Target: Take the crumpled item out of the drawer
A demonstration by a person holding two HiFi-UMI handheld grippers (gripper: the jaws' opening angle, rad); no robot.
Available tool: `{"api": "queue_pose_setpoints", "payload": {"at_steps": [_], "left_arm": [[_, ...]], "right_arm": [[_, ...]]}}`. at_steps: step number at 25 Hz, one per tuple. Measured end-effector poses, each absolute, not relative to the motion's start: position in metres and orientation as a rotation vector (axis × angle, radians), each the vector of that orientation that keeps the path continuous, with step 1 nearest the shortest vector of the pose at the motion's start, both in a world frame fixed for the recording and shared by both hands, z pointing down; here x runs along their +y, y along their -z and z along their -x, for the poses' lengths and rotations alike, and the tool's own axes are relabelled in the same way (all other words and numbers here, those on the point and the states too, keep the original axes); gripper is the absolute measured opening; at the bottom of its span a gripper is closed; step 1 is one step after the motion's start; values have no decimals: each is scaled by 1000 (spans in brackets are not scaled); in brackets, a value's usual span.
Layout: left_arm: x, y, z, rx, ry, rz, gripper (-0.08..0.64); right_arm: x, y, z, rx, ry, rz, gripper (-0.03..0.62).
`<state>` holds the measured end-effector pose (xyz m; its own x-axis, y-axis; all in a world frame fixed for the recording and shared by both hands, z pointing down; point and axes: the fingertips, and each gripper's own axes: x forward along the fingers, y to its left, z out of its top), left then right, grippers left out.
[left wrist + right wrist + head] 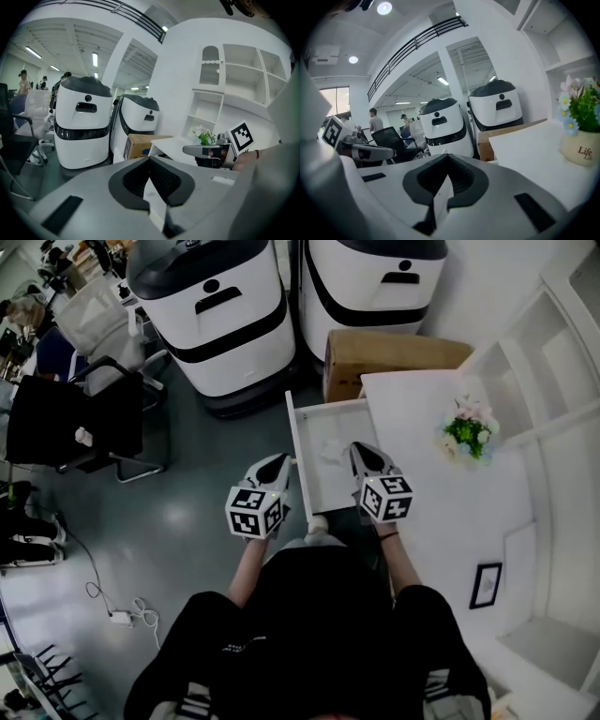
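Only overhead, open drawer, crumpled item (perhaps paper) inside

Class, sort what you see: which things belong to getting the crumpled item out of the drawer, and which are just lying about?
Job: drawer, crumpled item, left claw, right claw.
Lying about: flower pot, cardboard box, picture frame, office chair.

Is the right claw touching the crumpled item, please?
Apart. The right gripper view shows the right claw shut on nothing; in the head view, bare drawer separates it from the crumpled item.
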<state>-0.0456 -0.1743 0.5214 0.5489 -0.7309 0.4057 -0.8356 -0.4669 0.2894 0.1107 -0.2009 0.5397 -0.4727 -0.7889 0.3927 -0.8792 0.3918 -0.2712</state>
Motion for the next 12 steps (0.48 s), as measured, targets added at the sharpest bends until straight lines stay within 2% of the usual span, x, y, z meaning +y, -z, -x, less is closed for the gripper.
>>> {"api": "queue_pose_setpoints", "payload": {"at_steps": [12], "left_arm": [[-203, -566, 33, -1158, -418, -2272, -2]], "right_arm": [[-231, -613, -92, -2315, -794, -1415, -8]]}}
